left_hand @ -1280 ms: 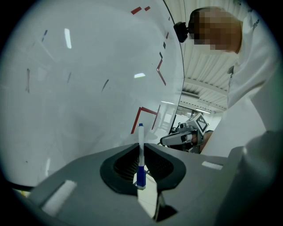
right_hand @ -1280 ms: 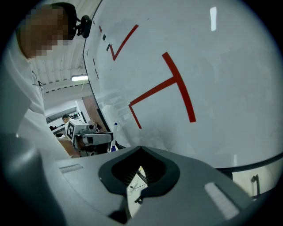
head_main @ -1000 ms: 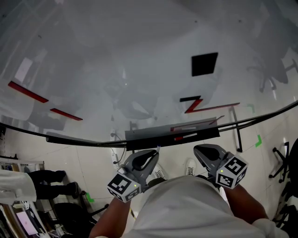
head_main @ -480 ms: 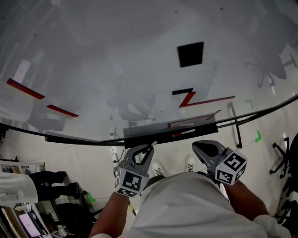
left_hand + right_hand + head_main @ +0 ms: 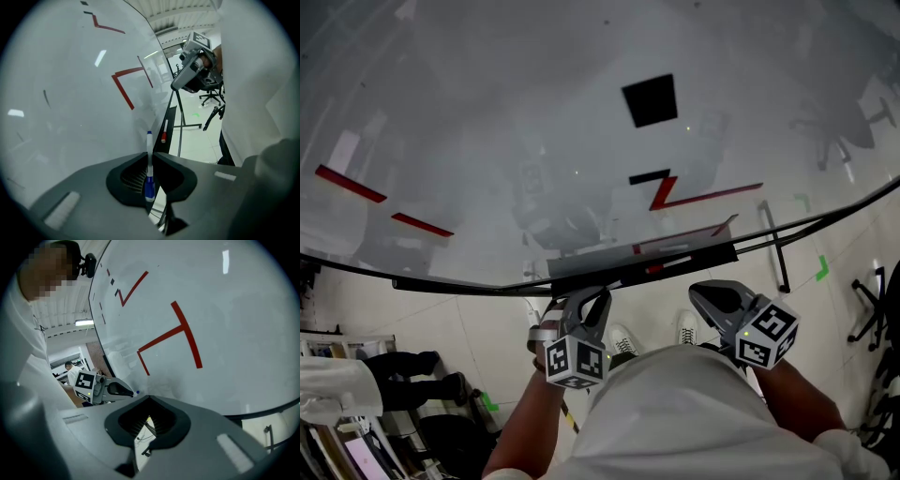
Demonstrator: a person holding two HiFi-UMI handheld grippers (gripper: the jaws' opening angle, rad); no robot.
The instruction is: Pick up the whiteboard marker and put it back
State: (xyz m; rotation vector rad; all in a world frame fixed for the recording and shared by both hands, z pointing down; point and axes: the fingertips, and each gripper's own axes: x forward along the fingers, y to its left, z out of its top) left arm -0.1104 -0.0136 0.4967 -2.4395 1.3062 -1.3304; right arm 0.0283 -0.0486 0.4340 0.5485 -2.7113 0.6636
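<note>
My left gripper [image 5: 598, 296] [image 5: 149, 154] is shut on a whiteboard marker [image 5: 149, 174] with a white body and blue label. The marker stands upright between the jaws, its blue tip close to the whiteboard [image 5: 70, 93]. In the head view this gripper sits just below the board's dark tray [image 5: 609, 269]. A second marker with a red cap [image 5: 164, 132] [image 5: 666, 268] lies on that tray. My right gripper [image 5: 698, 289] [image 5: 149, 397] hangs right of the tray, shut and empty. It looks across at the left gripper [image 5: 110, 389].
Red lines [image 5: 703, 195] and a black square [image 5: 650, 100] mark the whiteboard. The board's stand leg [image 5: 773, 248] drops to the tiled floor at the right, with an office chair [image 5: 874, 314] beyond. A person's shoes [image 5: 684, 330] are below the tray.
The left gripper has turned and shifted right and up toward the tray, still holding the marker. The right gripper has barely moved.
</note>
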